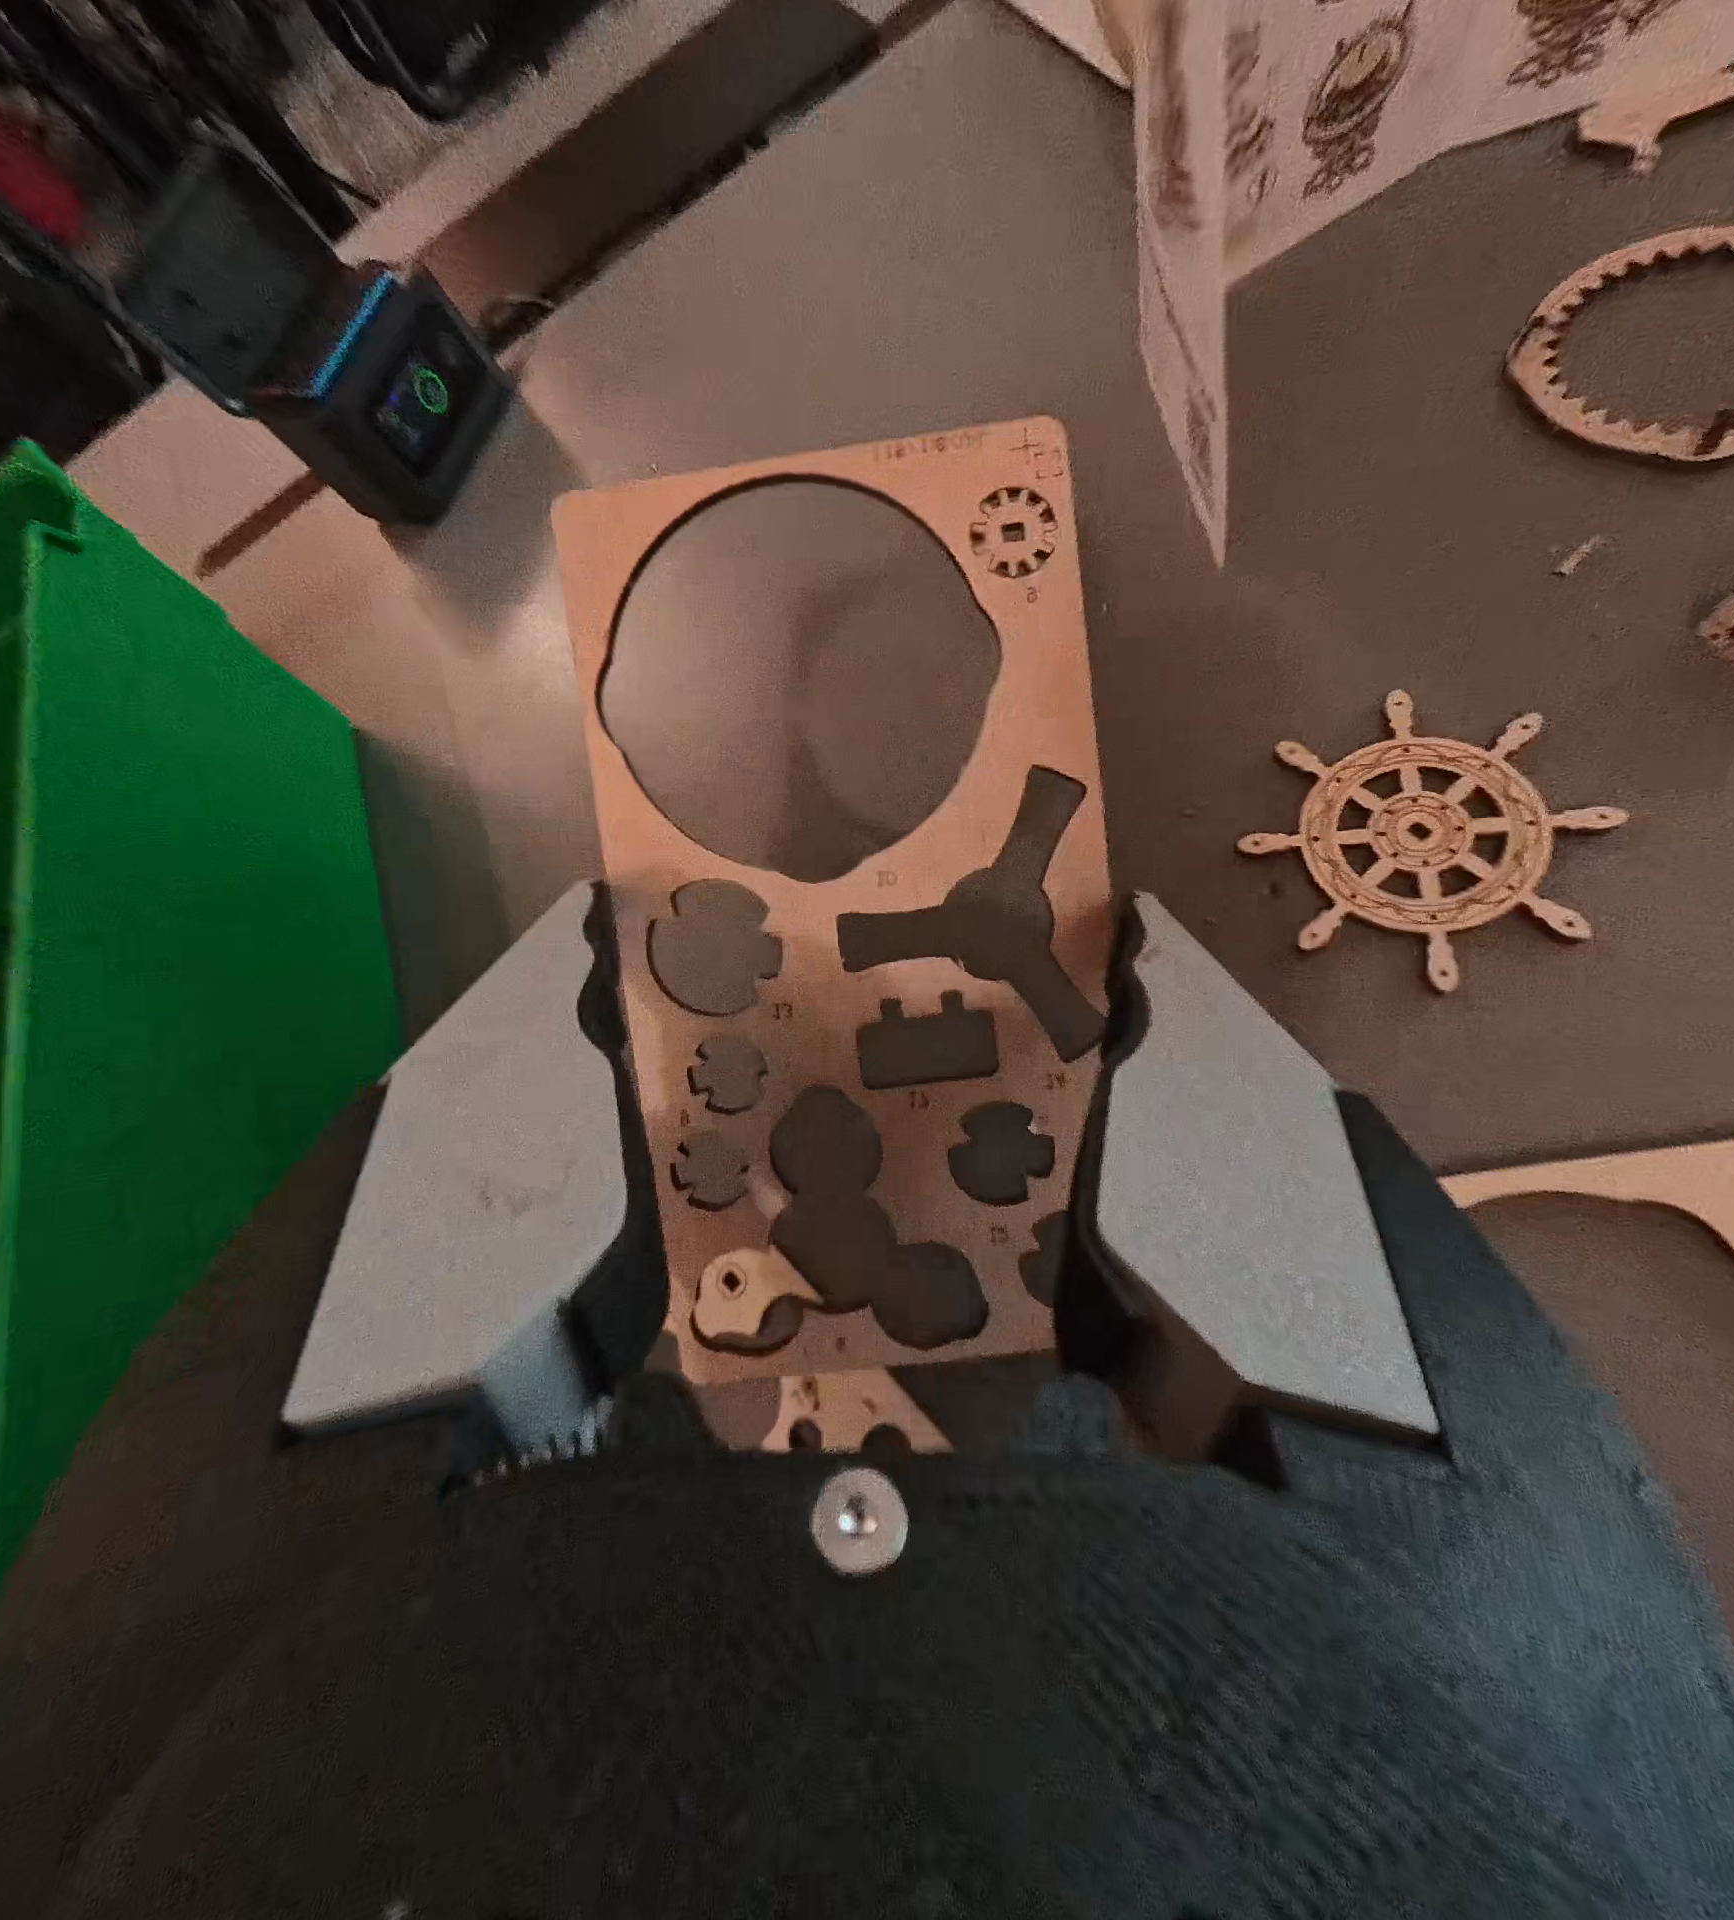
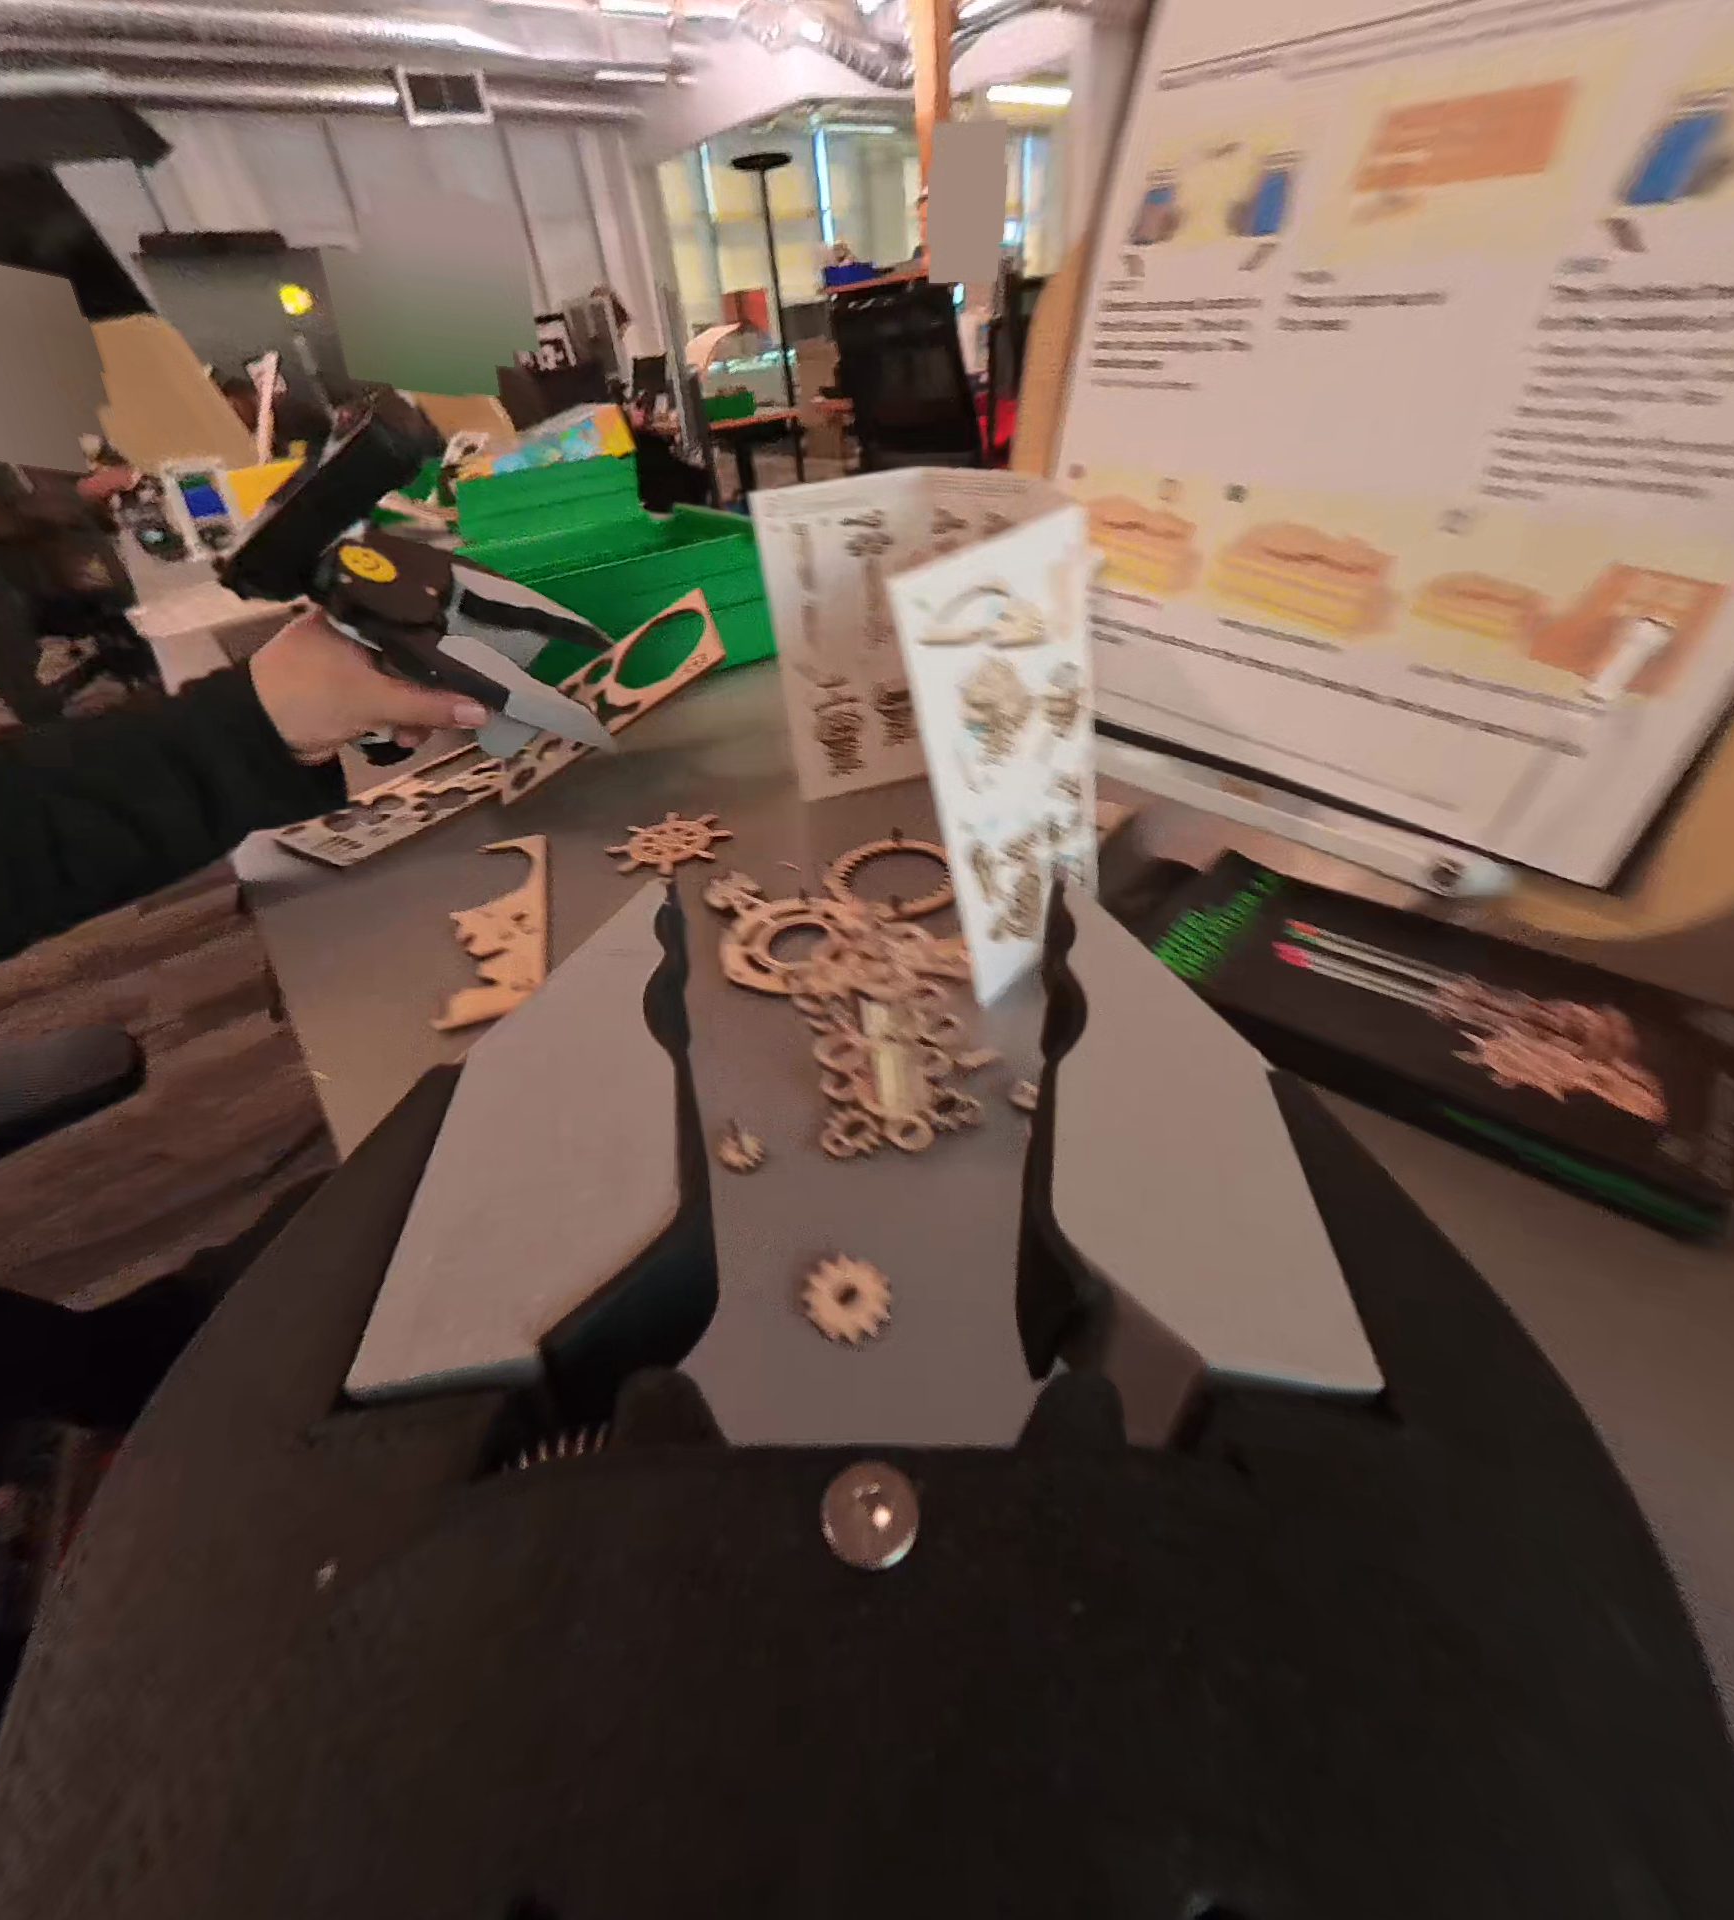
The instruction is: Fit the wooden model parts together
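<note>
You're working in an open-plan workshop: exposed ducts [image 2: 790, 31] running overhead, green bins [image 2: 624, 561] and office chairs [image 2: 904, 364] crowding distant benches, an instruction board [image 2: 1445, 416] standing on your grey table [image 2: 1465, 1403], laser-cut wooden parts [image 2: 873, 1029] lying scattered.

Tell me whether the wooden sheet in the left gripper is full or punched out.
Mostly punched out: wooden sheet shows many empty cutouts; small gear remains.

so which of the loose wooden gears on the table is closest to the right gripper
The small toothed gear, lying alone on the table between the open fingers of the right gripper. The other small gear and the toothed ring lie farther out.
</note>
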{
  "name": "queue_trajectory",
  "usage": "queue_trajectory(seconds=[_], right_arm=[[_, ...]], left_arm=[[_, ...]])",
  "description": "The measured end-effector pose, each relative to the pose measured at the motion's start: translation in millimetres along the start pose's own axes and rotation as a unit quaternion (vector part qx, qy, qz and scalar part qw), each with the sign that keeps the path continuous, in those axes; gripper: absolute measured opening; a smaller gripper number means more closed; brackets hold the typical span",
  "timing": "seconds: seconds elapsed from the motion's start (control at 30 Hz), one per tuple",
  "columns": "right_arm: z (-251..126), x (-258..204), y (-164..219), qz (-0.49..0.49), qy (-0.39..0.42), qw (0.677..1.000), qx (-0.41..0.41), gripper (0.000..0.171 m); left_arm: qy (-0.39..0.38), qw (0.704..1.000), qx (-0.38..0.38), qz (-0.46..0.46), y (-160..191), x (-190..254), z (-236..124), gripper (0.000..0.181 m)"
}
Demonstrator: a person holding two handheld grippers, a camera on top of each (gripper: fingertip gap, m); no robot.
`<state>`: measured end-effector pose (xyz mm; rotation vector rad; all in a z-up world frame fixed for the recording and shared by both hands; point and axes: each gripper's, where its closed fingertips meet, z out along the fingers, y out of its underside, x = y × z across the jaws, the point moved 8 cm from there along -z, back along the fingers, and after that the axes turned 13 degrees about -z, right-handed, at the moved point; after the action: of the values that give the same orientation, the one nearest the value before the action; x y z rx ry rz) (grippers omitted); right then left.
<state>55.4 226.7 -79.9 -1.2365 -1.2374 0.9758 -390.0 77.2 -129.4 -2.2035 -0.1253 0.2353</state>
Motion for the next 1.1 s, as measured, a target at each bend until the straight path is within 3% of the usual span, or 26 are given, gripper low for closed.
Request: queue_trajectory(seconds=[0.23,0.53,0.6,0.73,0.8,0.83,1.0,1.1], right_arm=[[99,-85,-40,0.0,-0.108,0.993,-0.044,0.067],[177,-98,-46,0.112,-0.205,0.972,0.013,0.068],[185,-101,-46,0.136,-0.223,0.965,0.024,0.066],[181,-112,-61,0.179,-0.306,0.929,0.103,0.047],[179,-116,-65,0.181,-0.322,0.924,0.103,0.026],[178,-118,-65,0.167,-0.321,0.928,0.087,0.01],[183,-109,-60,0.139,-0.213,0.967,0.018,0.0],[181,-102,-60,0.167,-0.195,0.966,0.027,0.0]], left_arm=[[-0.012,0.994,0.1,0.035,-4,37,-52,0.093],[0.012,0.978,0.194,0.074,-13,98,-106,0.092],[0.024,0.975,0.204,0.082,-13,112,-113,0.092],[0.093,0.969,0.22,0.068,-13,134,-121,0.093],[0.145,0.964,0.218,0.036,-13,137,-122,0.092],[0.159,0.963,0.218,0.026,-12,136,-120,0.092],[0.137,0.969,0.205,0.006,-8,137,-116,0.09],[0.129,0.961,0.244,0.027,-8,154,-130,0.091]])
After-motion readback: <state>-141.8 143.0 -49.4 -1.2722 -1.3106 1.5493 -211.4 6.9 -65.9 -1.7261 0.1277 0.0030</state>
